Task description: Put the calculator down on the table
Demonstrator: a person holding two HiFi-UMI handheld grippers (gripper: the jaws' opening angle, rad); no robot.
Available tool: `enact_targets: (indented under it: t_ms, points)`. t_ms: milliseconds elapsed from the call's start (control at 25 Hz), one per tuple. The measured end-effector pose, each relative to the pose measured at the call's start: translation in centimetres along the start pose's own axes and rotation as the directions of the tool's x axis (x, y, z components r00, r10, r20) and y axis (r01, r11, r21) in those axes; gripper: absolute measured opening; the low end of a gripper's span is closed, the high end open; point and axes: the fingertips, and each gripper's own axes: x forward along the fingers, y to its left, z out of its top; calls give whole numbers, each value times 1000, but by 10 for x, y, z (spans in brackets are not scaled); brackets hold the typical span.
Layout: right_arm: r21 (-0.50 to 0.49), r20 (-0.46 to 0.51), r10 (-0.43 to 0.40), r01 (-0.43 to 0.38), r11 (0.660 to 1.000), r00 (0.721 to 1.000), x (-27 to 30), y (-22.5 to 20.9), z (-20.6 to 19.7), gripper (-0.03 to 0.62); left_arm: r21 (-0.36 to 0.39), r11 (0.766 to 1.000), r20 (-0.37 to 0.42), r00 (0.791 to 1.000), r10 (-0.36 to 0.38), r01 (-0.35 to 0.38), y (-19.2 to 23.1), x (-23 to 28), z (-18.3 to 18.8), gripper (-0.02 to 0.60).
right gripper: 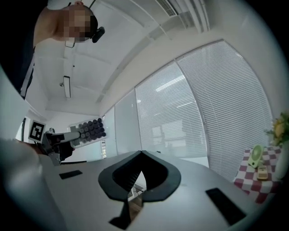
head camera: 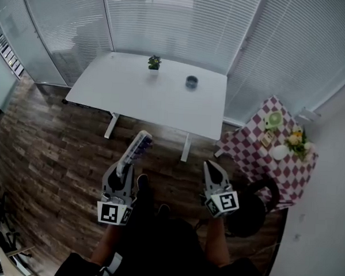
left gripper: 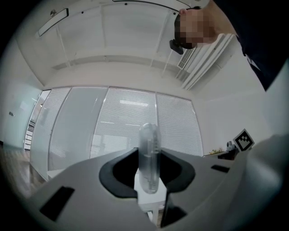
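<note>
The calculator (head camera: 138, 146), pale with rows of dark keys, sticks out of my left gripper (head camera: 125, 168) over the wood floor, short of the white table (head camera: 129, 92). In the left gripper view it stands edge-on (left gripper: 148, 155) with both pads pressed on it. In the right gripper view the calculator (right gripper: 86, 129) and its gripper show at the left. My right gripper (head camera: 212, 164) hangs beside it at the right, jaws shut tip to tip (right gripper: 141, 152) with nothing in them.
On the table stand a small potted plant (head camera: 154, 62) and a dark cup (head camera: 191, 82). A checkered side table (head camera: 275, 151) with small items is at the right, and a black stool (head camera: 251, 208) is near my right hand. Blinds line the walls.
</note>
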Motion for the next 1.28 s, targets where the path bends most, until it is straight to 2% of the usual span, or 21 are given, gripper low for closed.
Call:
enact_targets:
  t_ms: [400,720,880,1280]
  points:
    - [-51,-47,-5,3,999,999,48,-19,-5,5,-21,1000,8,1000,-11,11,31,48,-21,101]
    - [-17,-19,2,-2,1000,1000,102,-39,2,5,-22,999,11,999,-36,36,58,104,-25,101]
    - [-56,-33,-44,42,998,998,128,-43,15,5,-37,998,6,999,-44,44,76,126,-26,101]
    - [-71,-40,-115,112,991,993,186,-56,26,5,-66,994,0,996,-86,85,121,186,-30,101]
